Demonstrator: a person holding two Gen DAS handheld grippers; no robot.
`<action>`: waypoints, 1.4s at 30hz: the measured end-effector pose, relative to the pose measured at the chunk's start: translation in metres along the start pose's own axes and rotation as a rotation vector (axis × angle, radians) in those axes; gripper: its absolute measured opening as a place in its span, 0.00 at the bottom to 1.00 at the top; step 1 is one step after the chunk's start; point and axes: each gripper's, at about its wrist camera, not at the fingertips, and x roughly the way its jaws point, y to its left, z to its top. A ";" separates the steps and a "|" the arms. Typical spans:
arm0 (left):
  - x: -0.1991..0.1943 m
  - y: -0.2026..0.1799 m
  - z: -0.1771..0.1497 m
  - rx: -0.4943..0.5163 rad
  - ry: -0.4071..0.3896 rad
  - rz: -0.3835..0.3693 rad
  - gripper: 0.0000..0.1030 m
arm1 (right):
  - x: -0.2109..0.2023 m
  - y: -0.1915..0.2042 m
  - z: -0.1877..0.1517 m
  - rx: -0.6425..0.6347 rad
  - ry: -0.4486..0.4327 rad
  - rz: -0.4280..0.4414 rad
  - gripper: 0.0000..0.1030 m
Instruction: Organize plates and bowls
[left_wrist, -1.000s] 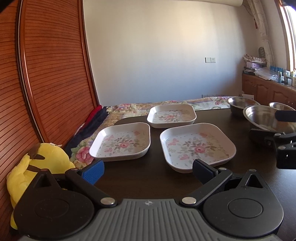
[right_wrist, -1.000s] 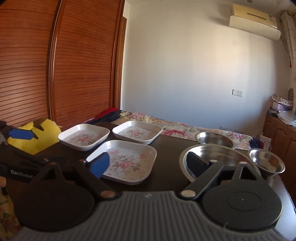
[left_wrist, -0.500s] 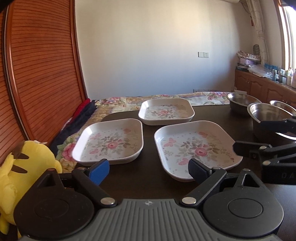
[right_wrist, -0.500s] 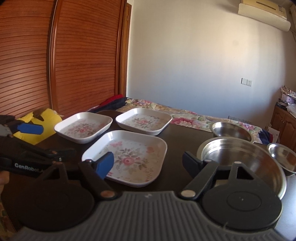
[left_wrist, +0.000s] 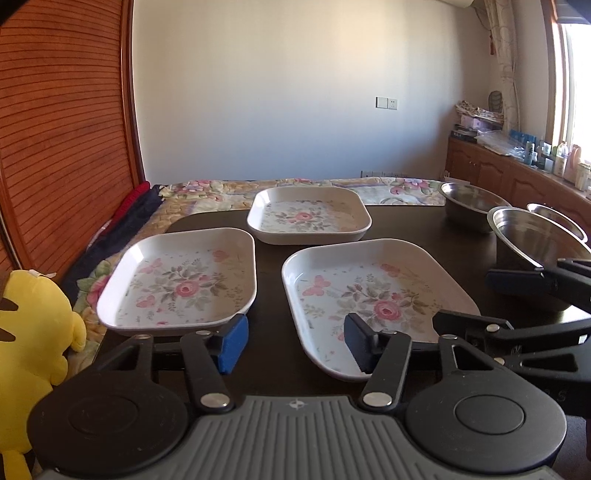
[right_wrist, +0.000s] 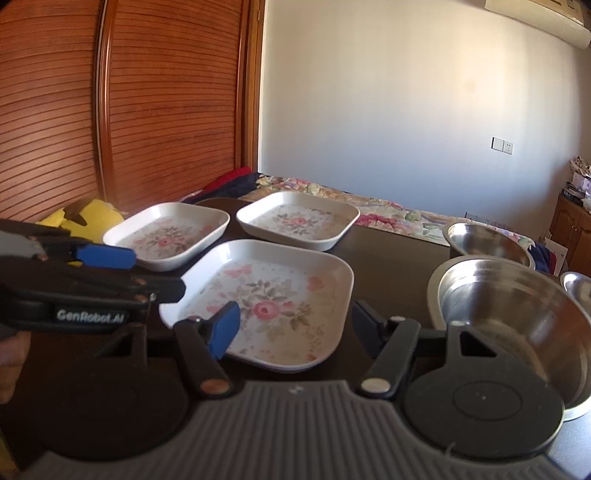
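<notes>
Three white square floral plates lie on the dark table: a near right plate (left_wrist: 373, 295) (right_wrist: 269, 299), a left plate (left_wrist: 181, 280) (right_wrist: 166, 236) and a far plate (left_wrist: 308, 214) (right_wrist: 297, 219). Three steel bowls stand at the right: a large bowl (left_wrist: 535, 240) (right_wrist: 517, 317), a far bowl (left_wrist: 469, 205) (right_wrist: 487, 242) and a small bowl (left_wrist: 557, 218) (right_wrist: 578, 288). My left gripper (left_wrist: 295, 343) is open and empty, low over the near plate's front edge. My right gripper (right_wrist: 295, 325) is open and empty, between the near plate and the large bowl.
A yellow plush toy (left_wrist: 33, 332) sits off the table's left edge. A floral bedspread (left_wrist: 229, 192) lies beyond the table, with a wooden wardrobe (left_wrist: 62, 129) at the left. A cluttered wooden counter (left_wrist: 517, 166) runs along the right wall.
Both grippers have moved forward and down toward the near plate. Their jaws have narrowed a little but stay open. Plates and bowls have not moved.
</notes>
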 end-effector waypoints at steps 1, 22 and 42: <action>0.002 0.001 0.000 -0.002 0.003 -0.005 0.55 | 0.001 0.001 -0.001 0.002 0.005 -0.003 0.64; 0.026 0.000 -0.002 -0.011 0.052 -0.047 0.36 | 0.024 -0.002 -0.007 0.055 0.088 -0.046 0.55; 0.008 0.001 -0.008 -0.045 0.054 -0.059 0.20 | 0.025 -0.023 -0.011 0.151 0.099 -0.015 0.25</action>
